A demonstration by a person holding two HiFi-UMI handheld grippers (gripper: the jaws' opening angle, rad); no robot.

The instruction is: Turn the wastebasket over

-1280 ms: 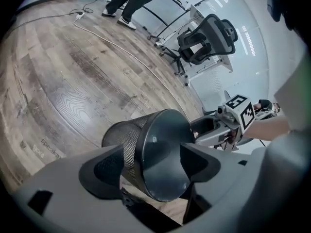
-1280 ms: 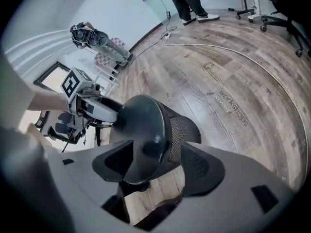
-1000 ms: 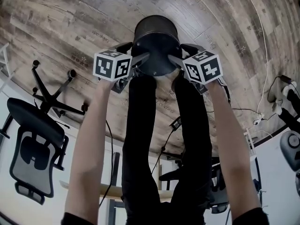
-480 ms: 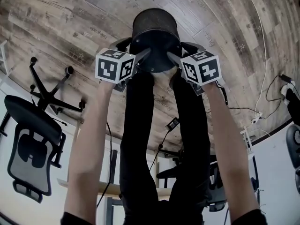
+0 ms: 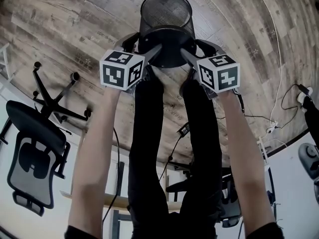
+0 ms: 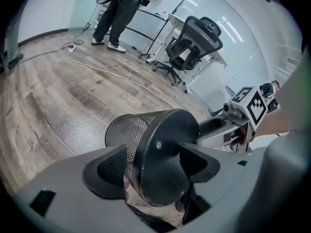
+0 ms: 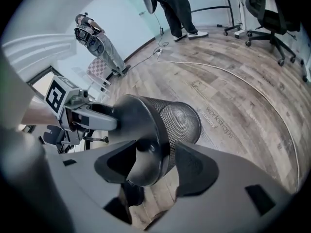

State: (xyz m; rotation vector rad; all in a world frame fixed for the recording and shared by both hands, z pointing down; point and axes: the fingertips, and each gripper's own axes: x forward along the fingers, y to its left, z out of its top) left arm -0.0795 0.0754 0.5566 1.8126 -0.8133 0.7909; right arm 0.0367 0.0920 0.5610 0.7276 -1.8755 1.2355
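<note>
While your left gripper (image 6: 151, 165) and right gripper (image 7: 154, 165) pinch the bottom rim of the black round wire-mesh wastebasket (image 5: 166, 13) (right jaws just closed in on it), tip it slowly, hands together.

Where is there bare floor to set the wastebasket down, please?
Open wood floor lies beyond the wastebasket and on both its sides, bordered left by the office chair base. Nearer the legs it is crowded: desk, another chair.
</note>
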